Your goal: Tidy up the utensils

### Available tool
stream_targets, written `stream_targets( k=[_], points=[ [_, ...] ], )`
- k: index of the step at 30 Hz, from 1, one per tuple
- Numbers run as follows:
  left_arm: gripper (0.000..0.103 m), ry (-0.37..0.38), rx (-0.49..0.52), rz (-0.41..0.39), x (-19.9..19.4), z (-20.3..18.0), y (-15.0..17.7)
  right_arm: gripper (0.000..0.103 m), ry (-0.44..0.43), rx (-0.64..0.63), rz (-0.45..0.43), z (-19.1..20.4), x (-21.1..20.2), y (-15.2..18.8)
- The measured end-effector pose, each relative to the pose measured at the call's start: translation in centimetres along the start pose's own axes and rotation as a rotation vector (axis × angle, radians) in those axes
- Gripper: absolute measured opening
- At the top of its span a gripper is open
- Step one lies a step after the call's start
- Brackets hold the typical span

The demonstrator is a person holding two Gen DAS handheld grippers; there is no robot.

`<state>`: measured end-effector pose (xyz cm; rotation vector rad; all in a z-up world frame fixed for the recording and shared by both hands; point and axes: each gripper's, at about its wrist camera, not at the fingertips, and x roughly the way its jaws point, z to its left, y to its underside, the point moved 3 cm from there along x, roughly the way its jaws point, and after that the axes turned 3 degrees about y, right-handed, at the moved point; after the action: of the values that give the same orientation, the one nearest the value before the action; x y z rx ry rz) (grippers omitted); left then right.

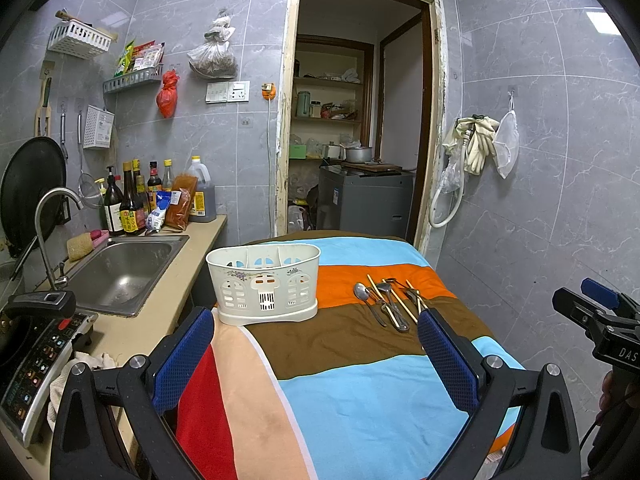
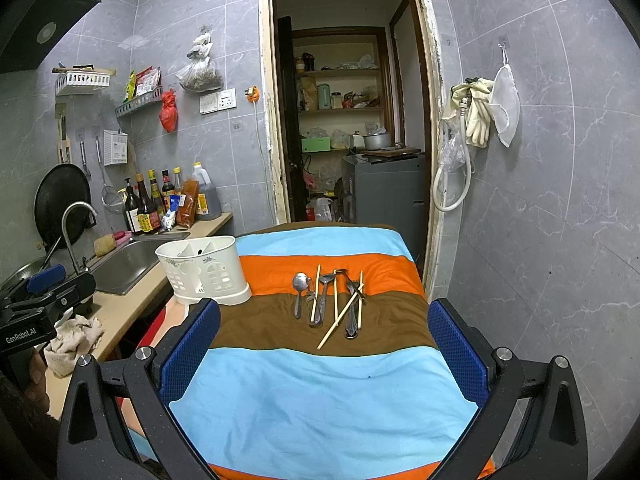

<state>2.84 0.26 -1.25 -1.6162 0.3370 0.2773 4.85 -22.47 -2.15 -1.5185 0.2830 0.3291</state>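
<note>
Beside the sink, on a table under a striped cloth, stands a white caddy. It serves as the landmark. Its compartments look empty in both views, apart from a dark slot or hole low inside that I cannot identify.

To the right of the caddy, well apart from it, the utensils lie in a loose pile across the orange and brown stripes. Nearest the caddy is a spoon, bowl pointing away from the cameras. Further right are more metal pieces, overlapping so that spoons and forks are hard to separate. Pale chopsticks lie among them, one slanting across the pile.

Both grippers hover in front of the caddy, short of everything. The left gripper has its jaws spread wide, with nothing between the blue pads. The right gripper is likewise wide and empty, and faces the pile more squarely.

By my reading the task has not begun: nothing is sorted and every piece is left to move. The right gripper seems better placed for a first pick. The thin, flat, overlapping pieces on soft cloth may be awkward to lift singly.
</note>
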Motion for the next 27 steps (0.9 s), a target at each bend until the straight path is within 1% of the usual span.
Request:
stream_targets(
  k=[27],
  points=[
    [0.102,0.0,-0.002,0.001,0.17,0.13,-0.21,0.102,-0.004,-0.001,0.001,-0.07,0.29,-0.14]
  ],
)
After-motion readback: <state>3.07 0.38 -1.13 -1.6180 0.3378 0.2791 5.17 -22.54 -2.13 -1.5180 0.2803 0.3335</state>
